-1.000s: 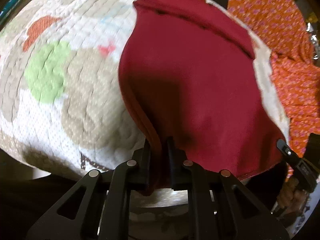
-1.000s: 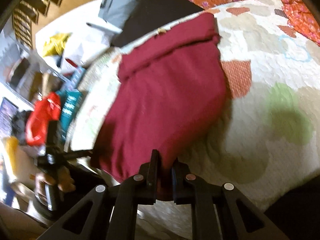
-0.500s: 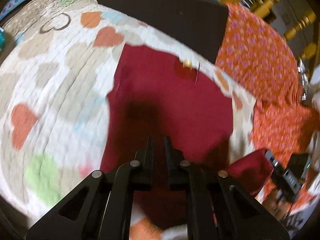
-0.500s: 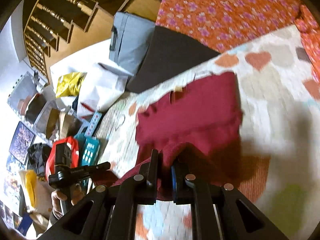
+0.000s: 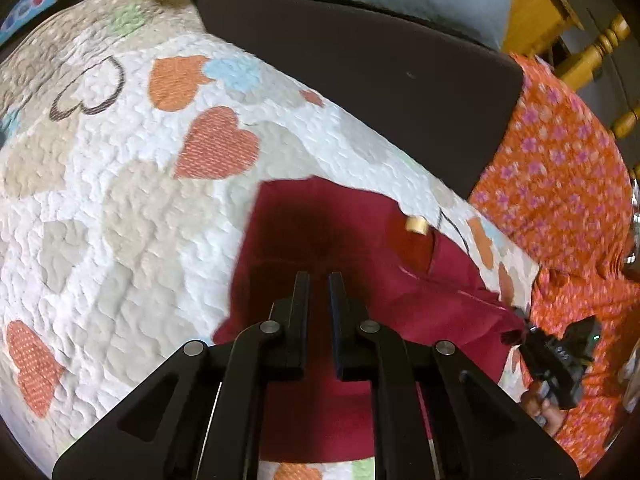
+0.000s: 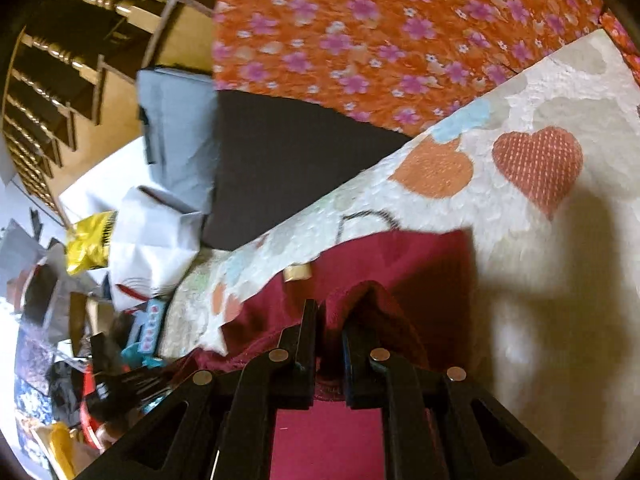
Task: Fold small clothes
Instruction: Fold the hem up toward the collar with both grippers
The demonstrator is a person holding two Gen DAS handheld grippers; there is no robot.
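Your left claw (image 5: 319, 280) hangs just above the maroon garment (image 5: 320, 240), and its fingers stand slightly apart with only shadowed cloth showing through the gap; I cannot tell whether any fabric is caught lower down. Your right claw (image 6: 330, 316) is clamped on a raised hump of the same garment (image 6: 400, 264), which is pinched up between its fingers.

The garment lies ahead of and under both claws, its far edge running crosswise to each claw's fingers. A small tan tag (image 5: 416, 225) sits at that edge, ahead and to the right of the left claw, ahead and slightly left of the right. Judging from this, the carried edge must still travel forward to meet the far edge.

Beneath is a white quilt with hearts (image 5: 152, 208). Beyond it lie a dark cushion (image 5: 360, 60) and orange floral fabric (image 6: 380, 20), with wooden spindles (image 6: 48, 60) behind.
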